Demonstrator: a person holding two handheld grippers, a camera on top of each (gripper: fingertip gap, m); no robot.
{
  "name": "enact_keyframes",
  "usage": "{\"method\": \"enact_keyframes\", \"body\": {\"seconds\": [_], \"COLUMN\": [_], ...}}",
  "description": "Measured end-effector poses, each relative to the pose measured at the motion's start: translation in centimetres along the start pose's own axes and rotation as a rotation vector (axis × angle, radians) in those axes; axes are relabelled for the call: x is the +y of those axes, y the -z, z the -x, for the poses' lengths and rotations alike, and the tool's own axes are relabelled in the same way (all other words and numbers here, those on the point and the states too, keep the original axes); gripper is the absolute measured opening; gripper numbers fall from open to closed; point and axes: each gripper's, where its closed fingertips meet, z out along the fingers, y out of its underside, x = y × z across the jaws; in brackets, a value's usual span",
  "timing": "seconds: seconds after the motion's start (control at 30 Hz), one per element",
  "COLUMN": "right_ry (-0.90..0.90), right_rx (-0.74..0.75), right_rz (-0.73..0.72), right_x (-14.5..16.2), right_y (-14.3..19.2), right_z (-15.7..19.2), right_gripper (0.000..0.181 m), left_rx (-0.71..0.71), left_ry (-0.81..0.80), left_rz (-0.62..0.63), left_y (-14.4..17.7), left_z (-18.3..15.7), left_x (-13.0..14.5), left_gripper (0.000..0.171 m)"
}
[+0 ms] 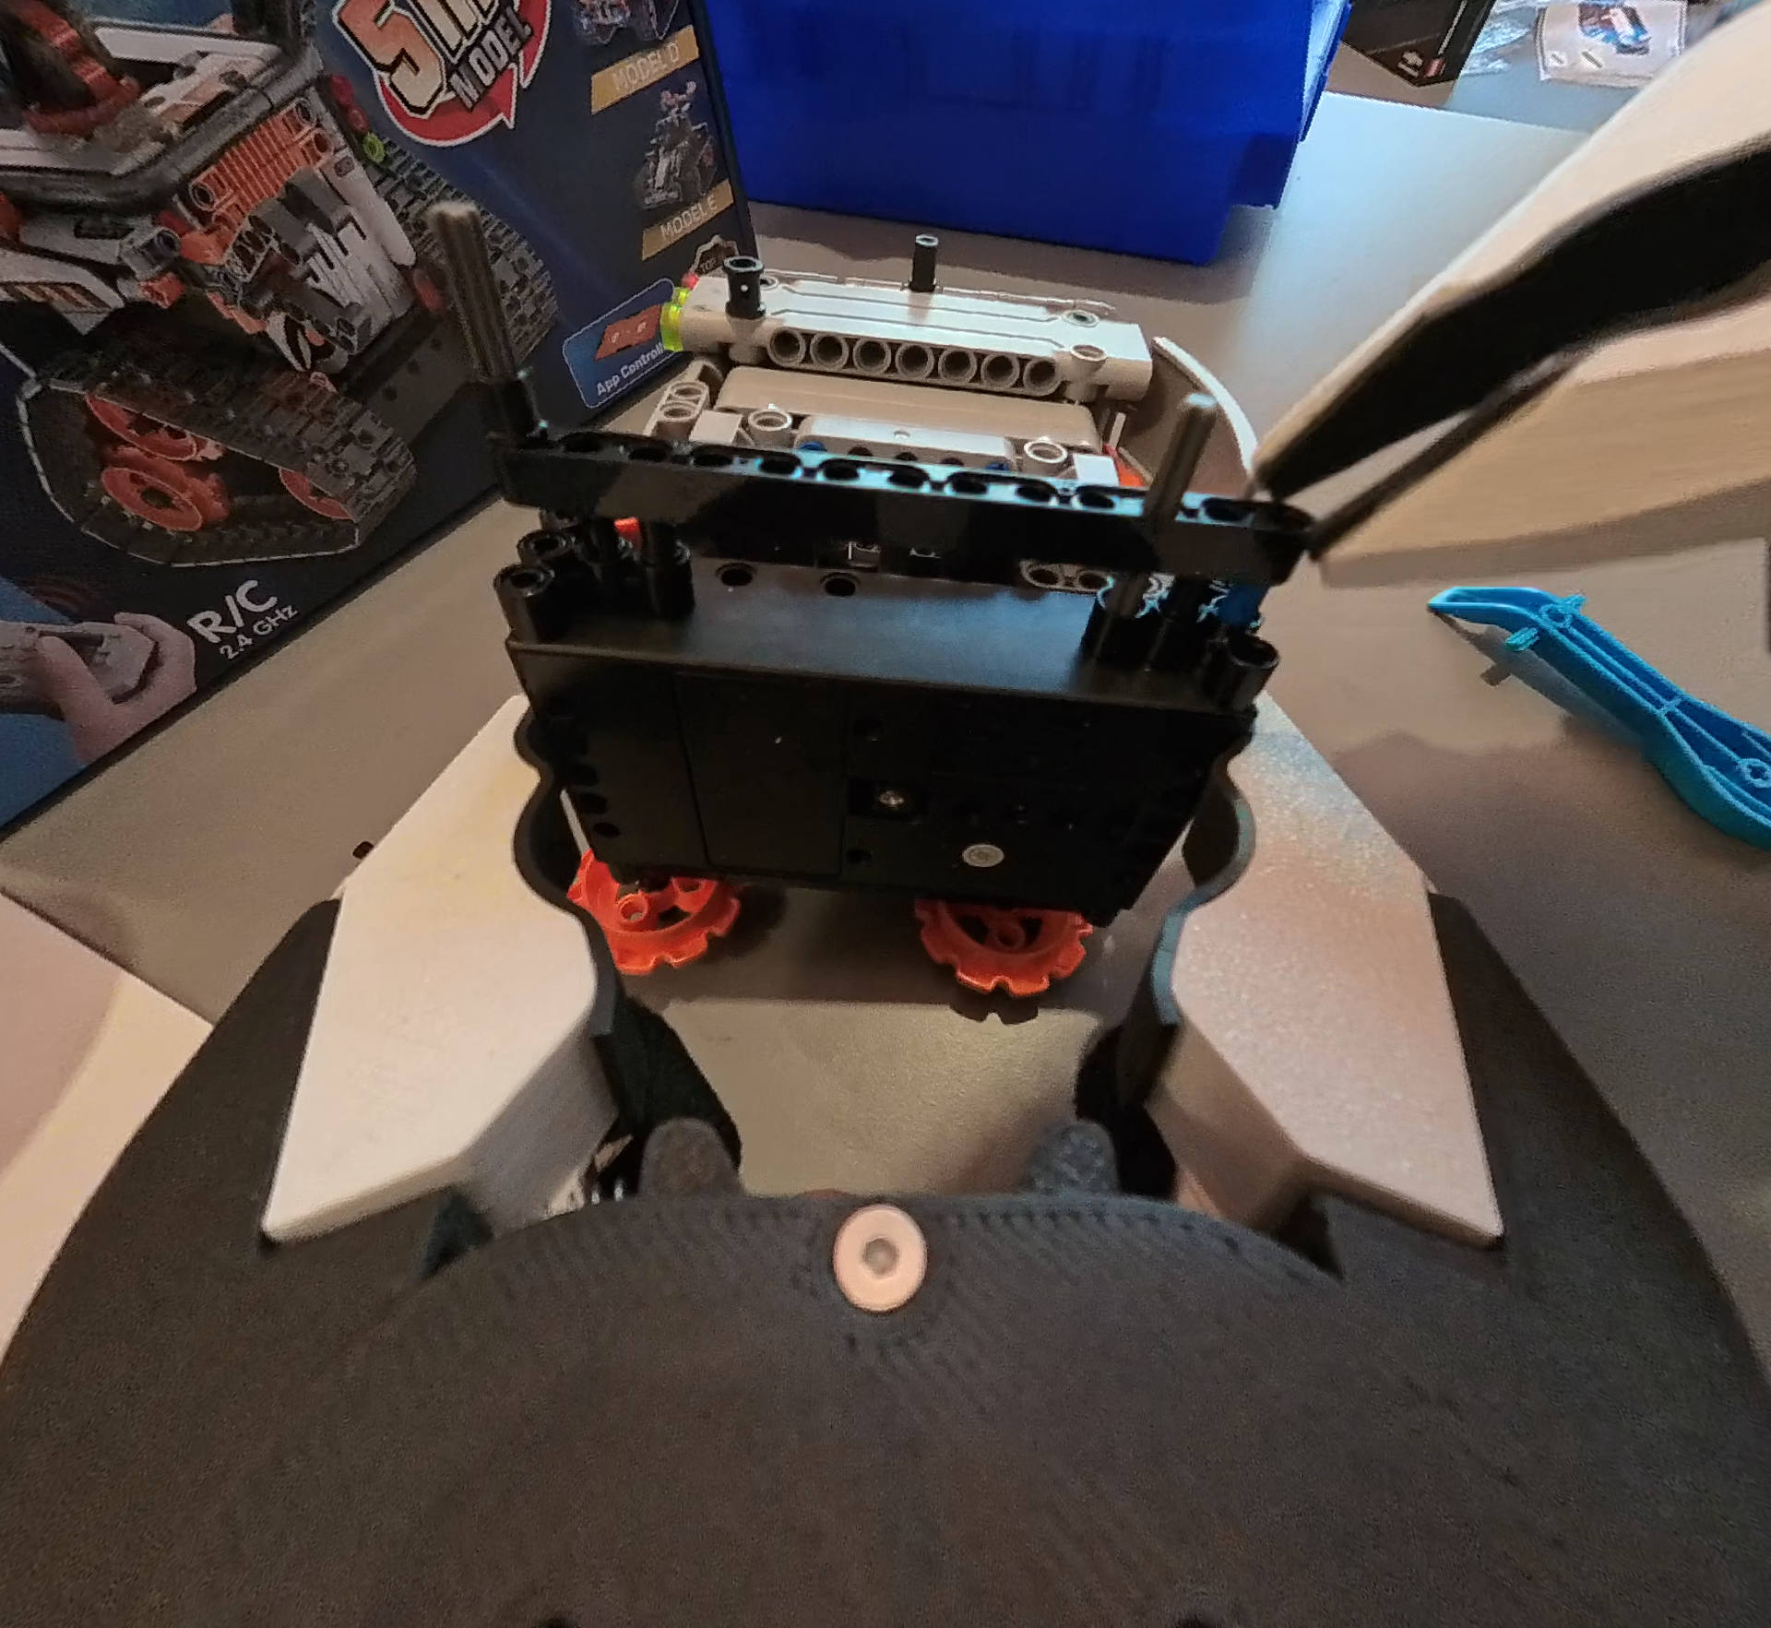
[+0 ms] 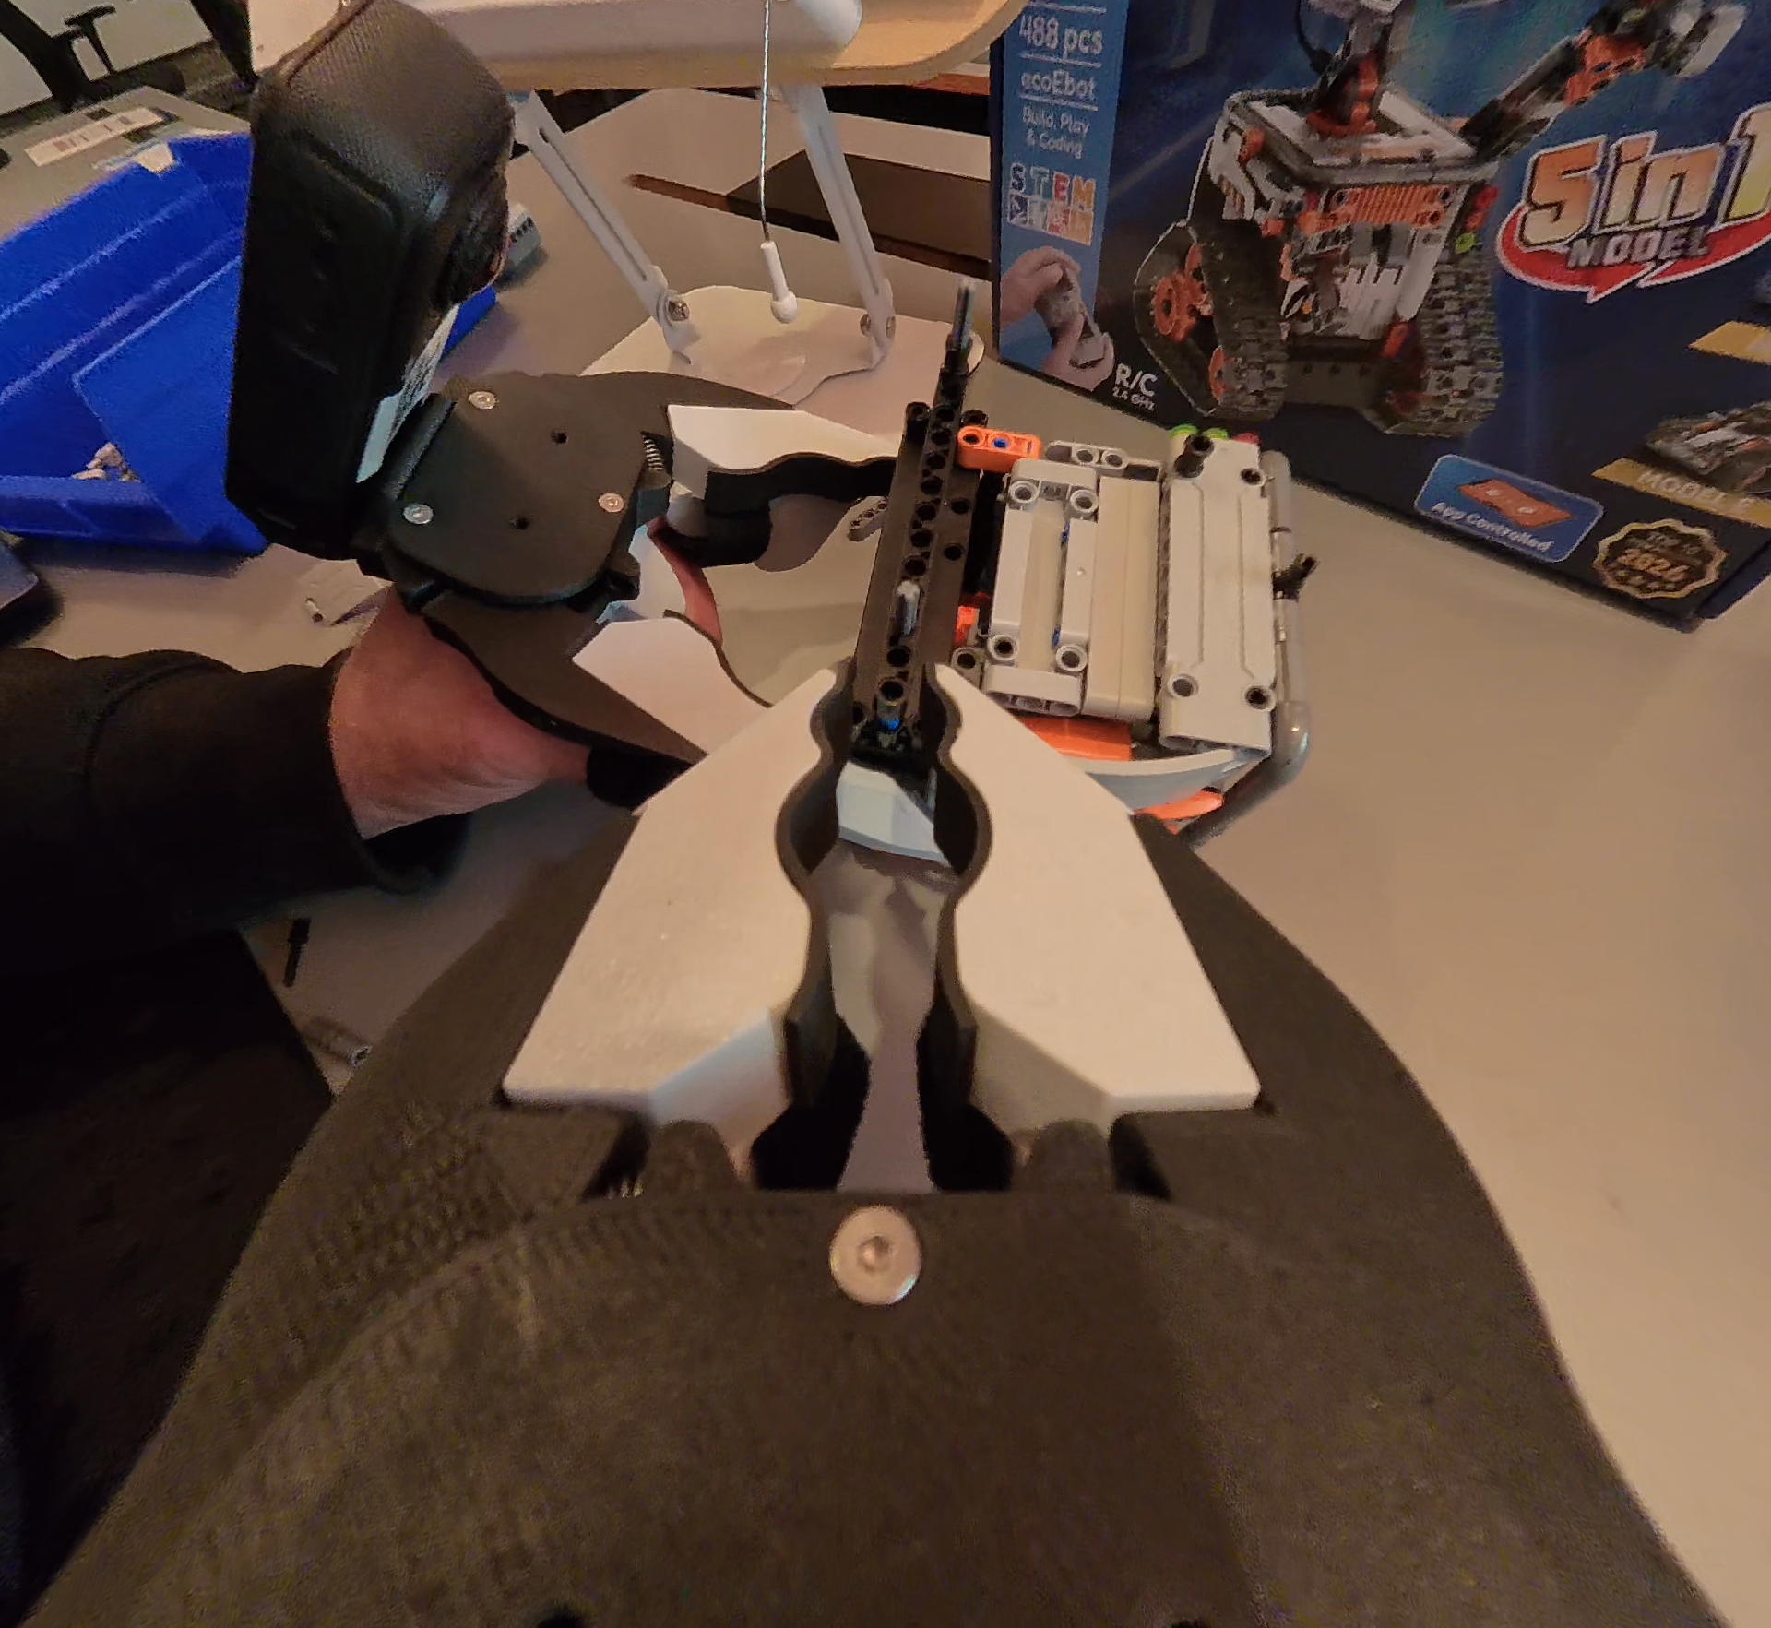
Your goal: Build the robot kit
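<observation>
**Two tongs steadied a half-built brick model on the table**

The left tongs [image 1: 886, 777] were closed around the black battery block [image 1: 882, 748] of the brick model [image 2: 1102, 585], apparently bracing it on its orange sprocket wheels [image 1: 656, 911] upon the grey table [image 1: 1437, 173]. The right tongs [image 2: 886, 719] were pinched shut on the right end of a long black perforated beam [image 1: 901, 489], which lay across the model's top on two upright axles, seemingly to keep it level. A blue bin [image 1: 1006, 68] stood beyond, the printed box [image 1: 287, 240] far left, a blue plastic tool [image 1: 1648, 719] on the right.
</observation>
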Motion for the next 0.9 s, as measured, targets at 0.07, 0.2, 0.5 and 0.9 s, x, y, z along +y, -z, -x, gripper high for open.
{"method": "enact_keyframes", "body": {"seconds": [0.07,0.2,0.5,0.9], "right_ry": [0.026,0.04,0.054,0.056], "right_rx": [0.021,0.009,0.016,0.009], "right_rz": [0.005,0.027,0.031,-0.084], "right_x": [-0.24,-0.13,-0.01,0.0], "right_y": [0.08,-0.37,-0.44,-0.45], "right_z": [-0.37,-0.31,-0.15,-0.14], "right_gripper": [0.011,0.004,0.004,0.004], "left_rx": [-0.001,-0.001,0.0,0.001], "left_ry": [-0.002,-0.005,-0.007,0.001], "left_rz": [0.0,0.0,0.0,0.001], "left_y": [0.0,-0.01,-0.01,-0.01], "left_z": [-0.04,-0.05,-0.07,-0.08], "left_x": [-0.02,-0.02,-0.02,0.0], "left_gripper": [0.13,0.13,0.13,0.129]}}
